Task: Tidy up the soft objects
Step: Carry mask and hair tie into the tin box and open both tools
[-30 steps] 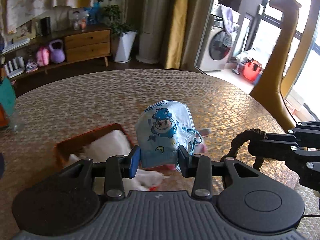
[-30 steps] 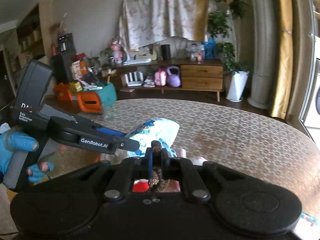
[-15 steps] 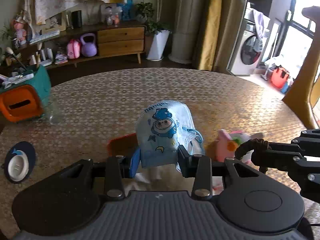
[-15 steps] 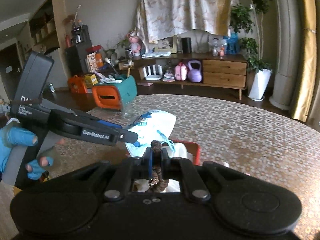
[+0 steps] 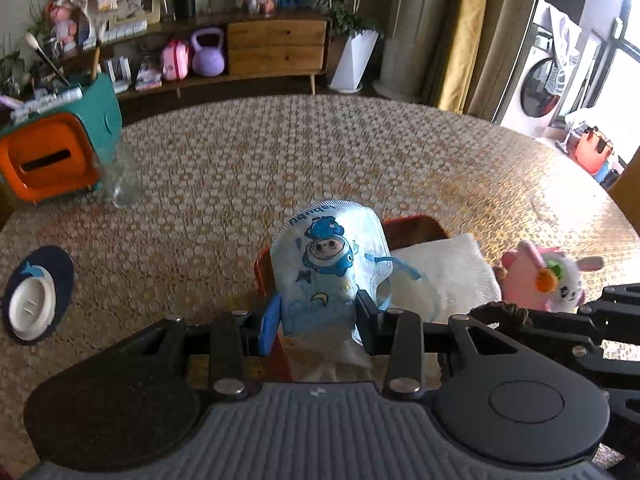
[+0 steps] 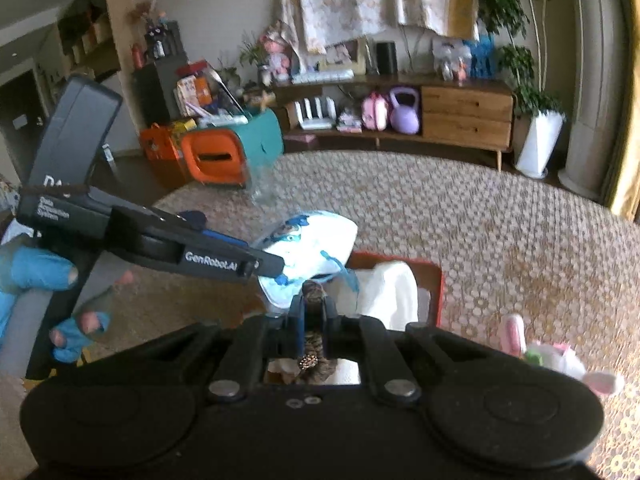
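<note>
Fingers of the left gripper (image 5: 316, 322) clamp a pale blue child's face mask printed with a cartoon (image 5: 326, 264), held above the red-brown wooden tray (image 6: 434, 280) lined with white folded cloth (image 5: 444, 268). Beside it, the right gripper (image 6: 314, 312) pinches a brown braided hair tie (image 6: 314, 354). Right of both lies a pink-and-white plush rabbit (image 5: 544, 276).

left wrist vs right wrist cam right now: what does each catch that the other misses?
Left wrist only: a white dish on a dark blue mat on the table's left, and a washing machine at far right.

Right wrist only: the gloved hand holding the left tool.

Both: the cartoon-print mask in the left tool, the brown braided piece in the right tool, the red tray with white cloth, the pink plush.
</note>
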Available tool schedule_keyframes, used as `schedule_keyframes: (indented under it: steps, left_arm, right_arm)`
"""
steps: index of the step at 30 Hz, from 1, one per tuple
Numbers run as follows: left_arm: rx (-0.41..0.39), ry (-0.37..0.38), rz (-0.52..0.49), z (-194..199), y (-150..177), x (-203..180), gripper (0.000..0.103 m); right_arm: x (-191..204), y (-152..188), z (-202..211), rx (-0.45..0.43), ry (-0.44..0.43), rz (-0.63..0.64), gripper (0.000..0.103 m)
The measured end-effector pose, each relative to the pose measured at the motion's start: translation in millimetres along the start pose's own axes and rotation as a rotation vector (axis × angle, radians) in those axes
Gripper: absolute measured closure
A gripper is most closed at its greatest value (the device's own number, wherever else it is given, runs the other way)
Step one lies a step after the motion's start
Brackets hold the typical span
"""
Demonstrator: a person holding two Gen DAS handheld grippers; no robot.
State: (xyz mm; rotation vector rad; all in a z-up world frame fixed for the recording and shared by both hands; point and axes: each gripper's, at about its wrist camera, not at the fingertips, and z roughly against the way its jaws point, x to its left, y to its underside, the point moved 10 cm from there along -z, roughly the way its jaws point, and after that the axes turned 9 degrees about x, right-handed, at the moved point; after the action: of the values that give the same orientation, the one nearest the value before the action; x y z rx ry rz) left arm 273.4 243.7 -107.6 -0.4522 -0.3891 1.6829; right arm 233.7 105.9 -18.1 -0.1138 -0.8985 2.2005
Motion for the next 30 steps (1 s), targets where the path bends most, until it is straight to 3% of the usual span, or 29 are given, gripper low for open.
schedule_keyframes:
  steps: [15,24,30]
  left_arm:
    - [0.065,0.028,0.014,-45.7,7.2,-3.9,0.064]
    - [0.066,0.029,0.027,-45.5,6.4,-3.4,0.063]
    - [0.033,0.031,0.039,-32.0,5.6,-3.7,0.042]
  right_arm:
    - [-25.2,28.8,-36.9,0.09,0.041,-0.065,0.094]
    - [-26.2,33.4,-41.7,0.109,0.04,-0.086,0.081]
    - [-20.7,28.2,-31.0,0.081,0.02,-0.083,0.074]
